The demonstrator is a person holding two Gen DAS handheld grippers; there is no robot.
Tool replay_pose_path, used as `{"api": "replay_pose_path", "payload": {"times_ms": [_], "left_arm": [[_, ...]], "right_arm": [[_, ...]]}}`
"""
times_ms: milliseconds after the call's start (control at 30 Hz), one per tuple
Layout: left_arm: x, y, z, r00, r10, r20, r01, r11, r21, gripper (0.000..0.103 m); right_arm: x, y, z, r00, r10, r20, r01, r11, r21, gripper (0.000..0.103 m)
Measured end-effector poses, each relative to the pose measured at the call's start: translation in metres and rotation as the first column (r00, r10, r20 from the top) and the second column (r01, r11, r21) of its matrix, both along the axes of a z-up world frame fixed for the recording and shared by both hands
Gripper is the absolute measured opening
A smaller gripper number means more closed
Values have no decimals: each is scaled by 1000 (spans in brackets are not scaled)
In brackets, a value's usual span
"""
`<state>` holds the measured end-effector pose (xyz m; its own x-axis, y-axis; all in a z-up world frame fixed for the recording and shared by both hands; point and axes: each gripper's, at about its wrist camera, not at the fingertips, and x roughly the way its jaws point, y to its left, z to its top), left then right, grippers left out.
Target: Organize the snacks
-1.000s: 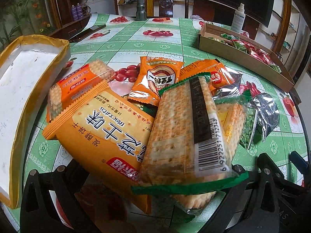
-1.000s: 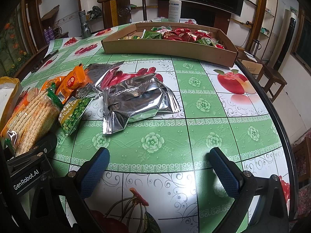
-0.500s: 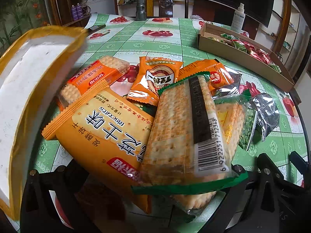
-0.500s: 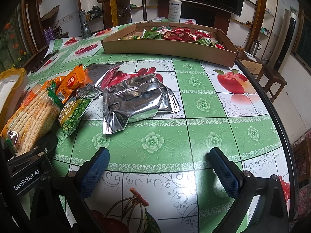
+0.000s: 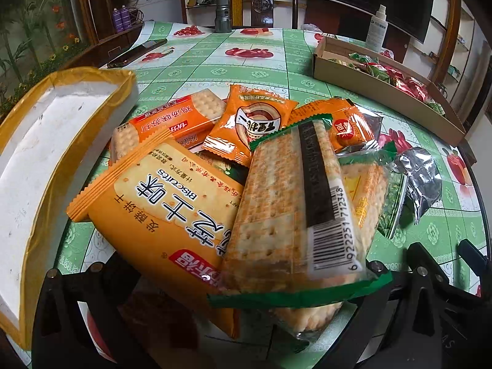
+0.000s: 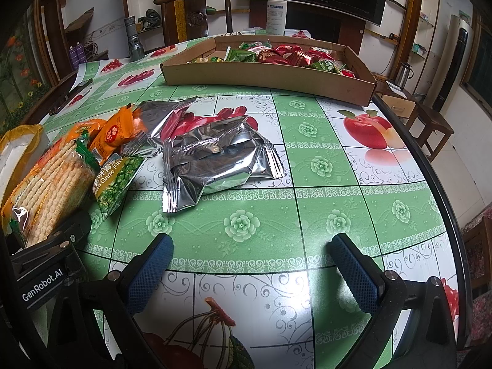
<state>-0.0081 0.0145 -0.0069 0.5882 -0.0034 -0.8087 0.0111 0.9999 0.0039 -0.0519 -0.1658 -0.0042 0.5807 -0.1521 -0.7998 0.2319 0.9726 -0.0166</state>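
Observation:
In the left wrist view a pile of snacks lies right before my left gripper [image 5: 227, 301]: a big orange biscuit pack [image 5: 160, 215], a clear green-edged cracker pack [image 5: 295, 215], a smaller orange cracker pack [image 5: 172, 120] and orange sachets [image 5: 255, 120]. The pile hides the fingertips, which stand wide apart. A white box with yellow rim [image 5: 46, 153] sits at the left, tilted. In the right wrist view my right gripper [image 6: 252, 264] is open and empty above the table. Silver foil packs [image 6: 215, 156] and a green pea pack [image 6: 117, 178] lie ahead.
A long cardboard tray [image 6: 267, 77] of red and green snacks stands at the far side, a white spray bottle [image 6: 276, 10] behind it. A grey flashlight [image 5: 222, 9] and a black remote [image 5: 135, 53] lie far off. The table edge [image 6: 442, 190] curves on the right.
The white yellow-rimmed box has lifted and swung toward the snack pile, then settled closer to it. The grippers and the snacks have hardly moved.

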Motion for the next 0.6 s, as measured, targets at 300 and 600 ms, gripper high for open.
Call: {"api": "replay_pose_path", "payload": {"times_ms": [300, 600], "left_arm": [[0, 0, 0, 1000, 1, 0, -1, 1000, 0, 103], [0, -1, 0, 1000, -1, 0, 1, 1000, 1, 103]], "right_arm": [[0, 2, 0, 1000, 0, 0, 0, 1000, 0, 103], [0, 0, 0, 1000, 3, -1, -3, 1000, 0, 103]]}}
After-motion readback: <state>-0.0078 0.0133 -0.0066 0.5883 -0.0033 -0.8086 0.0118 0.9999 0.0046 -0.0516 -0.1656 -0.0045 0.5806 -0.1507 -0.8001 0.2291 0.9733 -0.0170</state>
